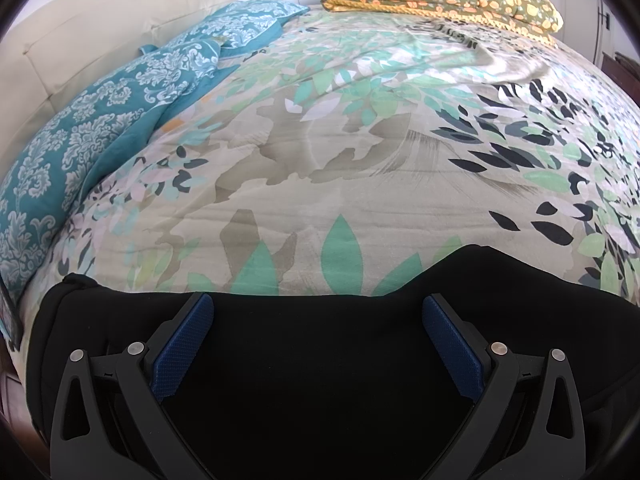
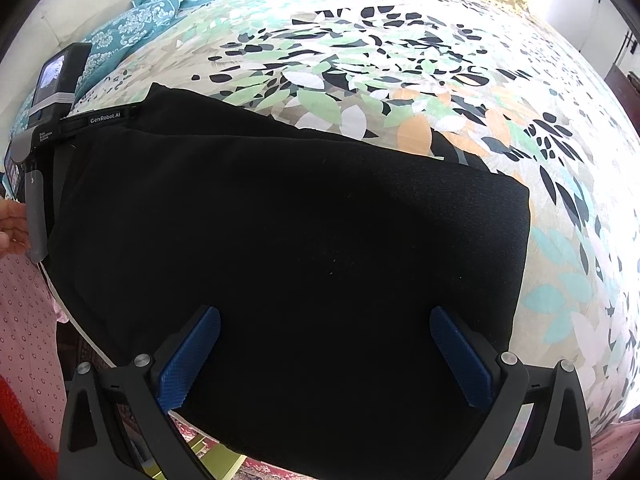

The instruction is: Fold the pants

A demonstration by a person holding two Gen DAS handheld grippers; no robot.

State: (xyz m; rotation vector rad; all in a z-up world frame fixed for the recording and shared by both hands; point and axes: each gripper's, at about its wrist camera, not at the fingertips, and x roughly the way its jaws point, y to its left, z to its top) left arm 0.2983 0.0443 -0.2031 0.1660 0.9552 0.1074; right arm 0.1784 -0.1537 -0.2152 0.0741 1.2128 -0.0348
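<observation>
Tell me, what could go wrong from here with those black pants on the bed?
The black pants lie at the near edge of the bed, over the leaf-print bedspread; in the right wrist view, floor shows below them, so a tug toward the person might slide them off. Both the left gripper and the right gripper are open over plain fabric, so closing here might pinch only the top layer and spoil the fold.

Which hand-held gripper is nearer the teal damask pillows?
Left. The left hand-held gripper hovers open over the black pants at their pillow-side end, teal damask pillows just beyond. The right hand-held gripper sits open over the opposite end.
</observation>
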